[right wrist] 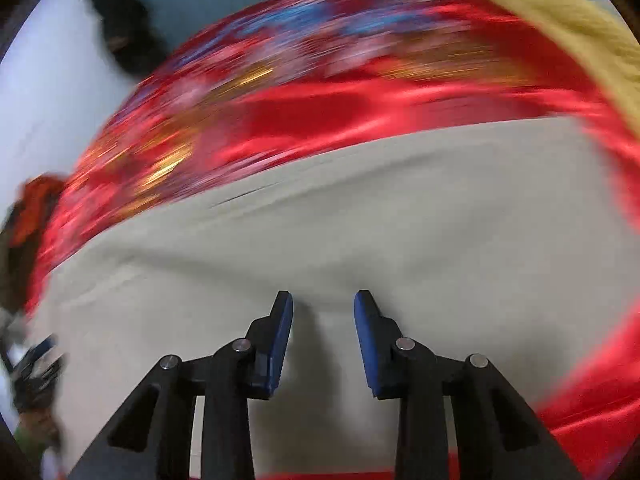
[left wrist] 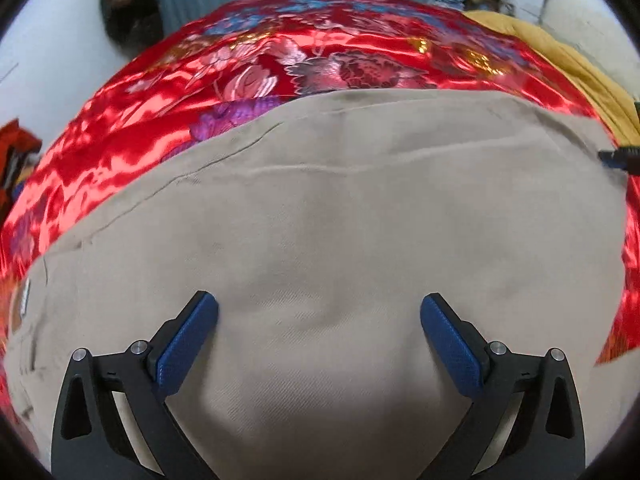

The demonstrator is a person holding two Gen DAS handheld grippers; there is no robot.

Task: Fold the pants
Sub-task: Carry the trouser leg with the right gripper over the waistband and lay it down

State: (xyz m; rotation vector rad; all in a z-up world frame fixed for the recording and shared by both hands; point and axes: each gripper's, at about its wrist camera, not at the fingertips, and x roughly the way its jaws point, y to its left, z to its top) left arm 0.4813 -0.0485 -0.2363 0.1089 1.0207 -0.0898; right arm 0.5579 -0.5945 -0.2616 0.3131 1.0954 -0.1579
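Left wrist view: left tool [left wrist: 319,307] nearest, blue pads spread wide, nothing held, poised over beige pants [left wrist: 340,220]. Pants lie flat on red floral bedspread [left wrist: 248,68]; far edge runs across mid-frame, broad bedspread beyond it. Mustard cloth [left wrist: 568,60] at bedspread's far right. Other tool's tip [left wrist: 618,156] at pants' right edge.

Right wrist view, motion-blurred: right tool [right wrist: 323,308] nearest, jaws partly open, gripping nothing, above pants [right wrist: 360,220]. Red bedspread [right wrist: 320,116] beyond far edge and at right.
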